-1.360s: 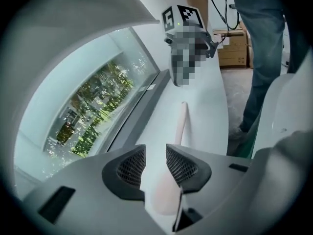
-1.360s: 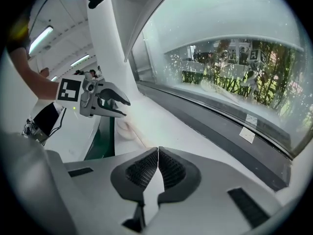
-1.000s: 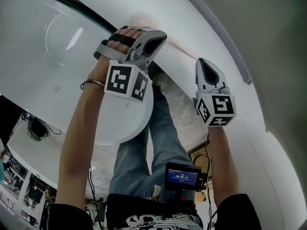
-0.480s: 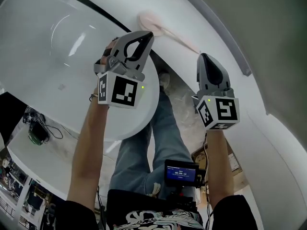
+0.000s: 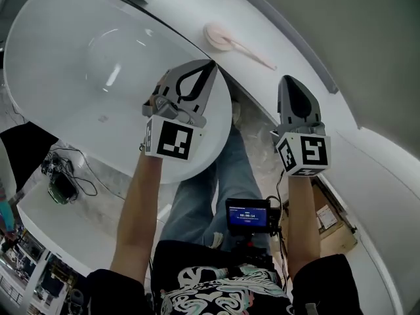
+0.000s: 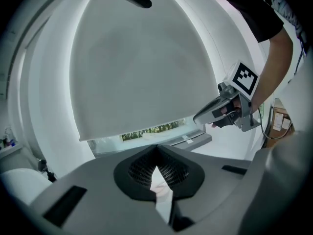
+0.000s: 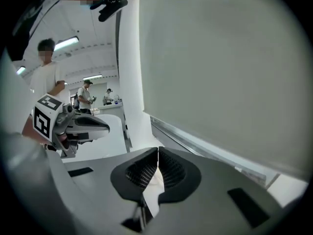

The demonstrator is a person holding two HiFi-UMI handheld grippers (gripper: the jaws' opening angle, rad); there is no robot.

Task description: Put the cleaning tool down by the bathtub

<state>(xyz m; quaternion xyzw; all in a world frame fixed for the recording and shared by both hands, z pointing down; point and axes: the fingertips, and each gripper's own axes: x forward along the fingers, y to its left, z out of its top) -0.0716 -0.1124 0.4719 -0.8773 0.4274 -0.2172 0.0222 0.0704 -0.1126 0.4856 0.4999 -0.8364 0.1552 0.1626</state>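
Pink long-handled cleaning tool (image 5: 226, 41): lies flat at upper centre of the head view, on the white curved ledge (image 5: 177, 5) that runs along the far rim of the white oval bathtub (image 5: 79, 64). Round head toward the tub, thin handle pointing to the right along the ledge. Nothing touching it. Whether the head overhangs the tub rim cannot be told.

Left gripper (image 5: 211, 64): clenched and empty. In its own view the jaws meet at the tips, with only white surface showing behind them (image 6: 156, 148). In the head view its tip sits just below the tool's head, near it but apart.

Right gripper (image 5: 287, 79): likewise clenched on nothing, jaws together in its own view (image 7: 157, 150). It sits at centre right of the head view, below the end of the handle and apart from it.

Judgement: the tool reads as already set down beside the tub, so the task looks finished or nearly so.

Risks from here:
- The ledge looks smooth and glossy, and the tool is light and thin. A nudge could slide it off into the tub or down the outer side.
- The left gripper's tip is the closest thing. A careless sweep upward in the frame would catch the round head.
- The handle lies along a curved surface and may pivot if bumped at either end.
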